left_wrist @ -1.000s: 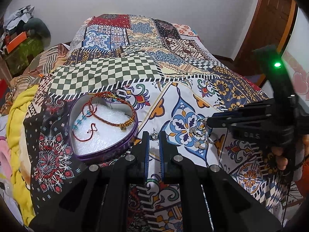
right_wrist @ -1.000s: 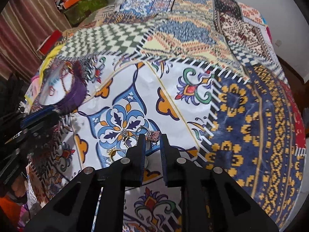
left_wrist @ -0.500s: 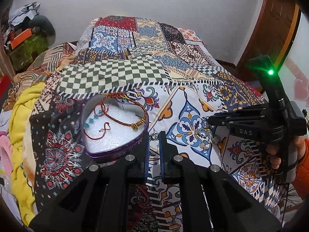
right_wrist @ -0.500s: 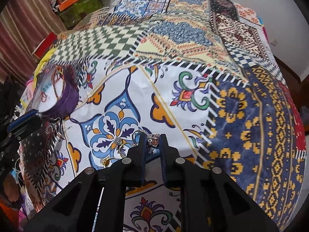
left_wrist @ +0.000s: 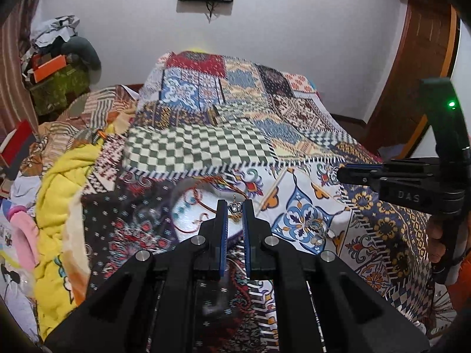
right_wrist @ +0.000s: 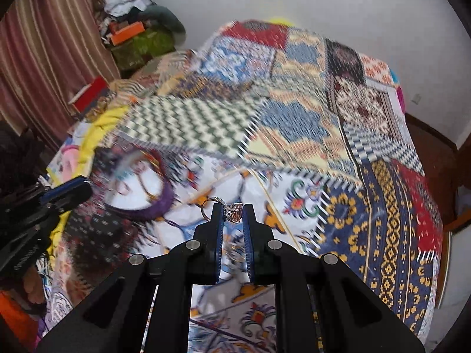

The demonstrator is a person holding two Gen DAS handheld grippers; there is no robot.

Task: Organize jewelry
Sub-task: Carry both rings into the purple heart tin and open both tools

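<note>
In the left wrist view, the left gripper [left_wrist: 235,207] has its fingers drawn close together on a small silver earring [left_wrist: 235,207] with a hook at its top — the piece is pinched between the tips, lifted above the heart-shaped tin [left_wrist: 203,214]. The tin sits on the patchwork bedspread [left_wrist: 200,144], white inside, with red and gold bracelets [left_wrist: 206,203] lying in it, though blur softens its outline. To the right of the tin, a small heap of loose jewelry [left_wrist: 313,226] rests on a blue flower motif. Further right of the tin, the right gripper [left_wrist: 344,173] reaches in sideways, held by a hand [left_wrist: 438,244]; from here its finger state cannot be told. In the right wrist view, the right gripper [right_wrist: 231,210] clamps a ring [right_wrist: 226,208] with a large pinkish stone between nearly closed fingers, its band sticking out to the left. The tin [right_wrist: 141,188], purple-walled and blurred, lies left of the ring, and the left gripper [right_wrist: 67,192] hovers at the tin's left side.
</note>
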